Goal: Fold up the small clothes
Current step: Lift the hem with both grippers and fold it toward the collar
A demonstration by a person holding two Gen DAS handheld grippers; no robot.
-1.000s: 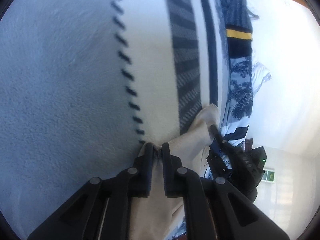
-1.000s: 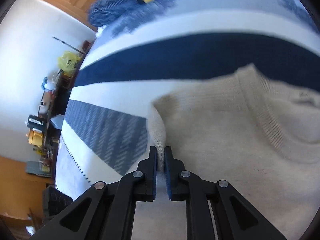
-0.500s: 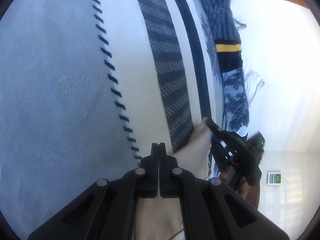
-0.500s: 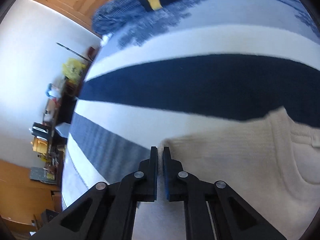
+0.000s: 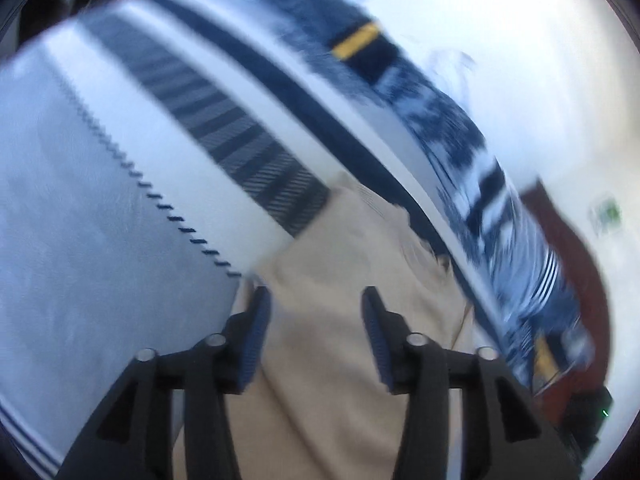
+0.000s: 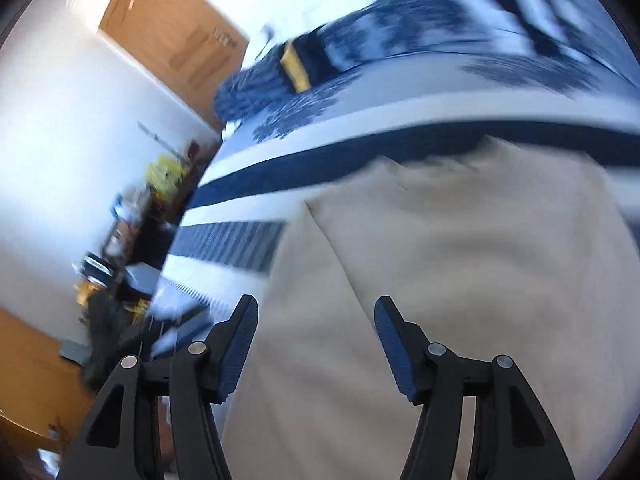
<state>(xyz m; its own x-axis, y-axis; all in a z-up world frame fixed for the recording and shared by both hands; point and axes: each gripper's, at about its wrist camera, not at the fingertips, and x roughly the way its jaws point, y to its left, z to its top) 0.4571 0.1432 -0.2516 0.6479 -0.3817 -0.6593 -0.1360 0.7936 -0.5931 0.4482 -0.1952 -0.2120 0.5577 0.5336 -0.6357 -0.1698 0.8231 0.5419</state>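
**Letting go cleanly after the fold**

Both tools have just been opening, and nothing is caught between them now. The left gripper (image 5: 316, 312) stands with its jaws apart above the beige sweater (image 5: 332, 344), and the right gripper (image 6: 316, 332) stands wider apart over the same cloth, pads clear of it. The sweater lies on the striped blanket (image 5: 120, 208), its far edge reaching the dark navy stripe (image 6: 320, 164), with the grey patterned band (image 6: 228, 240) showing beside it on the left. A pile of dark blue clothes (image 6: 280, 80) with a yellow band waits toward the blanket's far edge.

We judge this step to be the release after one fold. To do it well, we should lift straight away from the cloth so no pad drags the folded layer askew. Both pictures are blurred, so we cannot tell how neatly the layers line up; we should check the edges before the next grasp.
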